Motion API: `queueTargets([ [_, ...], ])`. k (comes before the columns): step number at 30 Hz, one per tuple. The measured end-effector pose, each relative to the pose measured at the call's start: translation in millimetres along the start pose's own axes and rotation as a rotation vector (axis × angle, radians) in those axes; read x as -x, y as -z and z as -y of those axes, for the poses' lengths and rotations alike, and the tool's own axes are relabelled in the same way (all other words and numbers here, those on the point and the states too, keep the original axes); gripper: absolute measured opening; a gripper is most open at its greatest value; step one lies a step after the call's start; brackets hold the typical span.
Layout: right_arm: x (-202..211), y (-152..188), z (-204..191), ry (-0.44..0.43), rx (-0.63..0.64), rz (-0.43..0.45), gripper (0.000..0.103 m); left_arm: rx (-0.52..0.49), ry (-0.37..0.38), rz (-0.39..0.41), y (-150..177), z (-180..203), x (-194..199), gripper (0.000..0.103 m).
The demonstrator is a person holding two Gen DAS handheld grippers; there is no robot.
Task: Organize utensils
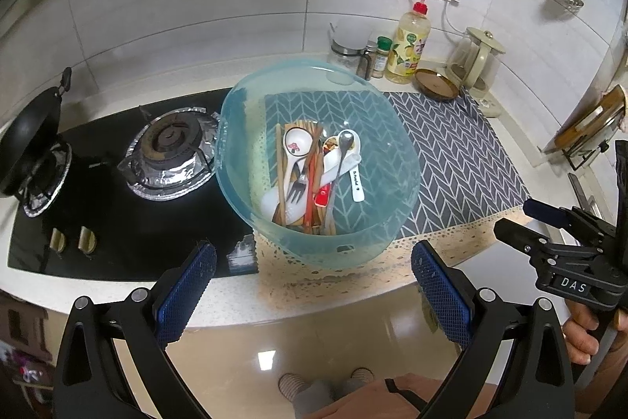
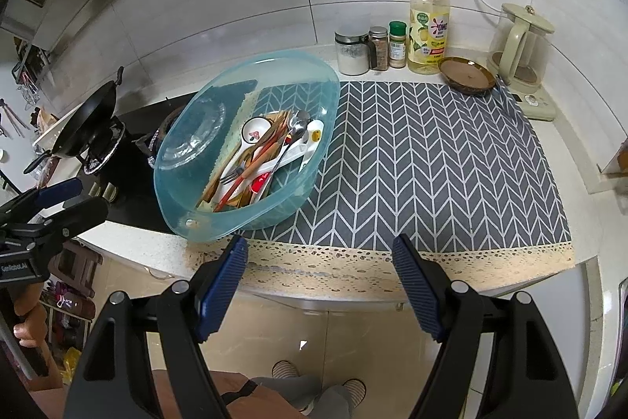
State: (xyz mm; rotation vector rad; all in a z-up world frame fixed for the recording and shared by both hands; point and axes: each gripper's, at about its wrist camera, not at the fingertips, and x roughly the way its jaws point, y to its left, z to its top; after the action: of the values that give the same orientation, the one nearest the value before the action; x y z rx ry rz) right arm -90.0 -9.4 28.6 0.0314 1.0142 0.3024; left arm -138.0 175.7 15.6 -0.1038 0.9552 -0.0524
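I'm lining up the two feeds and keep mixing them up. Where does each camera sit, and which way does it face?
Left wrist: on the left gripper, jaws open, looking down at the blue basin and stove; the right gripper, a hand and slippered feet show.
Right wrist: on the right gripper, jaws open, looking down at the patterned mat; the left gripper shows at left.
Shared: basin of utensils, mat, soap bottle, kettle.

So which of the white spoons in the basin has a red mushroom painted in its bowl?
The white ceramic spoon at the pile's left; the other white spoon carries dark lettering on its handle.
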Motion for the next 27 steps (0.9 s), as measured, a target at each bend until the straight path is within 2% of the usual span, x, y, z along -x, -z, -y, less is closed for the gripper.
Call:
queueTargets([
  [27,2.7,-4.0,3.4,0.008,-0.002,0.002,0.074,-0.005,-0.001,-0.001,-0.9,4.3,0.1,0.099],
])
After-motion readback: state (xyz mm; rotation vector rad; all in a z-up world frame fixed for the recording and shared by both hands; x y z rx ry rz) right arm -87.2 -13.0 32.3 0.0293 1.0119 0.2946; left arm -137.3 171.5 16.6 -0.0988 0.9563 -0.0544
